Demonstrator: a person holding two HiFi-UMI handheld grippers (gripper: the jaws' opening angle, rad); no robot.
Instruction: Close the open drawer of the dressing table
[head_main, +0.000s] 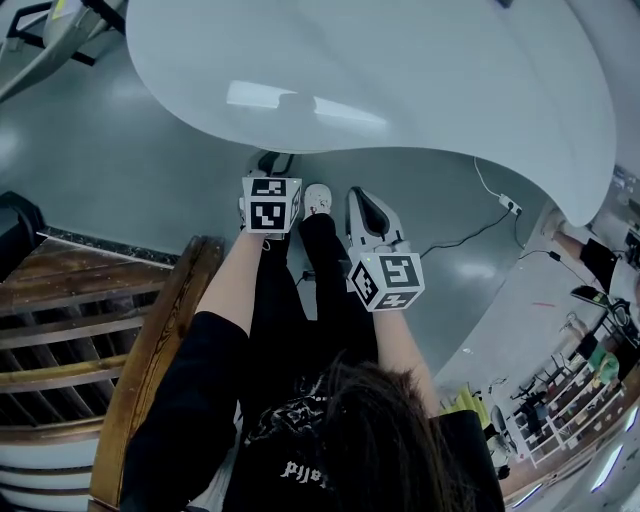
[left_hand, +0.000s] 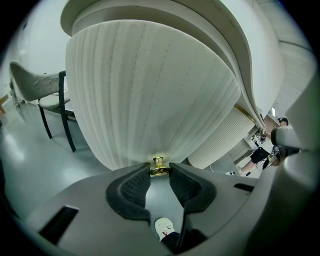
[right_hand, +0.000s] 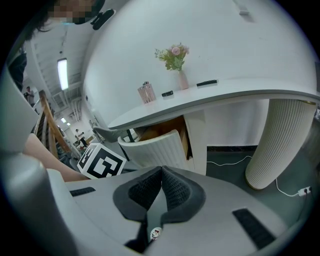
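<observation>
**Grip on knob (left_hand: 159, 166), drawer (left_hand: 150, 90) standing open**

Eyes on the left gripper (left_hand: 159, 173): its jaws are clamped on the brass knob, one pad against each side of the disc. The knob sits dead at 12 o'clock from the jaws. Behind it the ribbed drawer front fills the left gripper view, curving away toward 9 and 3.

As I read it, closing calls for a straight push toward 12, along the line the jaws point. That makes the left hand the one placed for the job. The right gripper (right_hand: 161, 172) hangs well apart from the drawer, jaws pressed together on nothing.

The right gripper view gives what the left cannot. It shows the drawer jutting out from under the table (right_hand: 210, 95), with its wooden inside showing at its 1 o'clock. The left gripper's cube (right_hand: 101, 162) sits at its 9. The head view hides drawer and knob beneath the tabletop, so only the grippers show by the edge.
</observation>
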